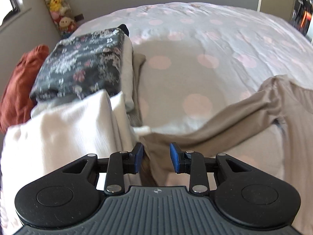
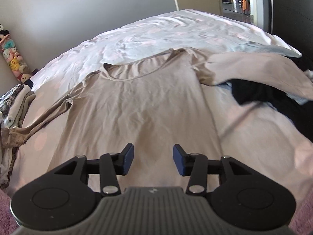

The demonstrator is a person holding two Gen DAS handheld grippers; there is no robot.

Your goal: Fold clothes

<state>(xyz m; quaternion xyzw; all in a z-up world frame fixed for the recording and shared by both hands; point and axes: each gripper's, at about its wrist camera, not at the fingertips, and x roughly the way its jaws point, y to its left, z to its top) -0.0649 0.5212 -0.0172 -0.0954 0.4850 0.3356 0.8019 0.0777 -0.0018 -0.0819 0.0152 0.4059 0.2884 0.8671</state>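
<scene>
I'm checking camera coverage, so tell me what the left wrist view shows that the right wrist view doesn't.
Only the left wrist view shows the rust-red cloth beside the stack and the white folded garment up close, with the open left tool at the beige sleeve's end.

Only the right wrist view shows the beige shirt's neckline, the black clothing, and the open right tool over the hem.

Both show the beige shirt, floral folded garment, dotted bedspread and plush toys.

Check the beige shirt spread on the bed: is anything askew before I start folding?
Yes. The beige shirt's body lies flat, but its left sleeve is stretched far out sideways to the folded stack, its cuff between the open left gripper fingers. The other sleeve drapes over dark clothes.
</scene>
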